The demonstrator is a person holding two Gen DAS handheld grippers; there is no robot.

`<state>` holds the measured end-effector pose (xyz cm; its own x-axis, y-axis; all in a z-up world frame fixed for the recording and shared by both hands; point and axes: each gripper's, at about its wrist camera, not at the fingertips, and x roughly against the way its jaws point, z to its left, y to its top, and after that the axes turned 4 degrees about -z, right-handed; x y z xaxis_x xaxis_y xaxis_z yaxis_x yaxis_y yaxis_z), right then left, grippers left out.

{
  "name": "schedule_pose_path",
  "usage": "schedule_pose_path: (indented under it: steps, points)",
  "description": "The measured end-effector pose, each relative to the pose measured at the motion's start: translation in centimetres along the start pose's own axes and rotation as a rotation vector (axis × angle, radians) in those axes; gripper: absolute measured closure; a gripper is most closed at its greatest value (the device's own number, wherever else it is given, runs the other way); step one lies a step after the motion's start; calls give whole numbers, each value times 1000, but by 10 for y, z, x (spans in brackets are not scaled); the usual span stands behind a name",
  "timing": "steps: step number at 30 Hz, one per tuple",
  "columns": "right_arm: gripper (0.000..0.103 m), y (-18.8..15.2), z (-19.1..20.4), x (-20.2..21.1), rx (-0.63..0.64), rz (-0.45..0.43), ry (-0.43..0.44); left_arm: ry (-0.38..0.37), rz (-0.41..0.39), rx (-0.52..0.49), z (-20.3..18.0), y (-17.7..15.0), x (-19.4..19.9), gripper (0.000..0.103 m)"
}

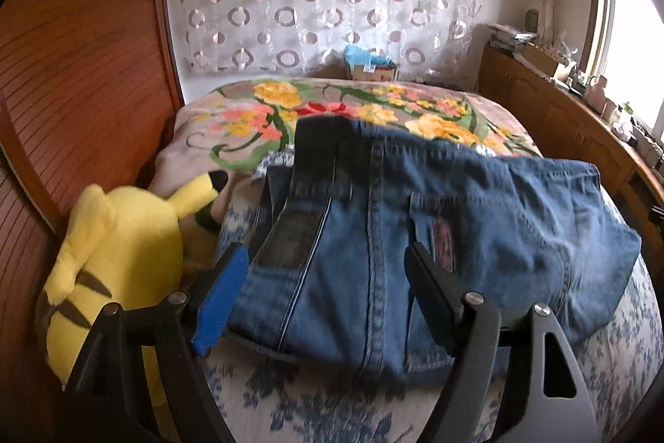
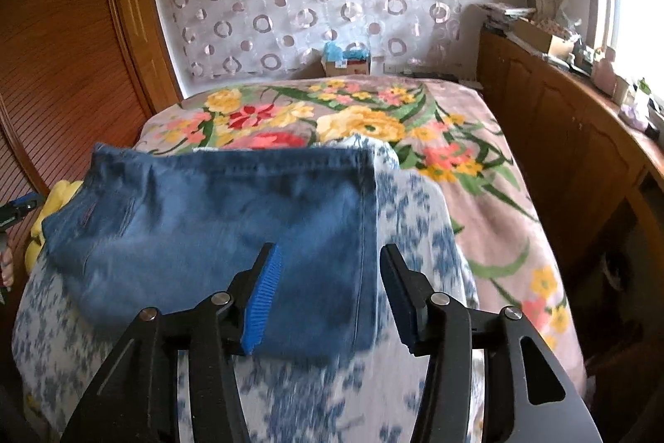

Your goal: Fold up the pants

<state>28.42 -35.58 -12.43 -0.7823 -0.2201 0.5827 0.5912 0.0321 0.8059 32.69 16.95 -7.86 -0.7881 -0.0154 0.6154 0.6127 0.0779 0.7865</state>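
Observation:
The blue denim pants [image 1: 415,227] lie folded in a compact stack on the blue-and-white floral quilt [image 1: 315,401]. In the left wrist view, the waistband end with a dark belt strip is nearest. My left gripper [image 1: 328,260] is open, its fingers spread just above the near edge of the pants, holding nothing. In the right wrist view the pants [image 2: 216,231] show their hem end. My right gripper [image 2: 332,268] is open above the right near corner of the pants, holding nothing.
A yellow plush toy [image 1: 120,264] lies left of the pants against the wooden wardrobe [image 1: 62,90]. A flowered blanket [image 2: 415,135] covers the bed beyond and to the right. A wooden cabinet [image 2: 560,135] with clutter runs along the right under the window.

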Motion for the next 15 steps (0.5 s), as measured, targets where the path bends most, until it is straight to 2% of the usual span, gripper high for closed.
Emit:
schedule_pose_path:
  steps: [7, 15]
  points:
    - [50, -21, -7, 14, -62, 51, -3, -1, 9, 14, 7, -17, 3, 25]
    - [49, -27, -17, 0, -136, 112, -15, 26, 31, 23, 18, -28, -1, 25]
